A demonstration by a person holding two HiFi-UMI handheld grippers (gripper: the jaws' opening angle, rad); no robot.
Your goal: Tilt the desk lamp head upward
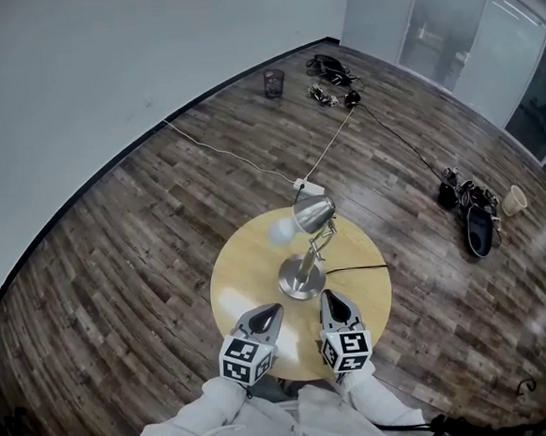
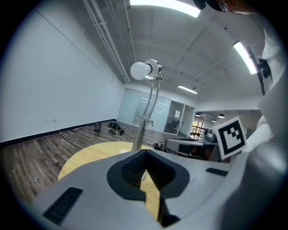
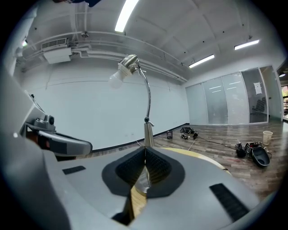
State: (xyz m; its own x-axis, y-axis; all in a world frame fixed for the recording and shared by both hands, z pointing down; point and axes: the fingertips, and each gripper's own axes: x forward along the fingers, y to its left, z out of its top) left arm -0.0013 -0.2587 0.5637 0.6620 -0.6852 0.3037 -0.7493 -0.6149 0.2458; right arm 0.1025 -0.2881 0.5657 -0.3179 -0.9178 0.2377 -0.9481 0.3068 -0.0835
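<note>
Steel desk lamp [image 1: 303,262] stem upright, head [image 1: 312,215] aimed left, left gripper [image 1: 274,308], right gripper [image 1: 329,295] clenched empty.

Left tool [image 1: 271,310] and right tool [image 1: 329,297] side by side, both closed.
Each points forward and slightly downward with nothing between its jaws; white-sleeved forearms [image 1: 215,407] run back toward the body.

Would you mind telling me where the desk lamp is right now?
In the head view, the desk lamp stands centrally on the round table, just beyond the left gripper and right gripper.
</note>
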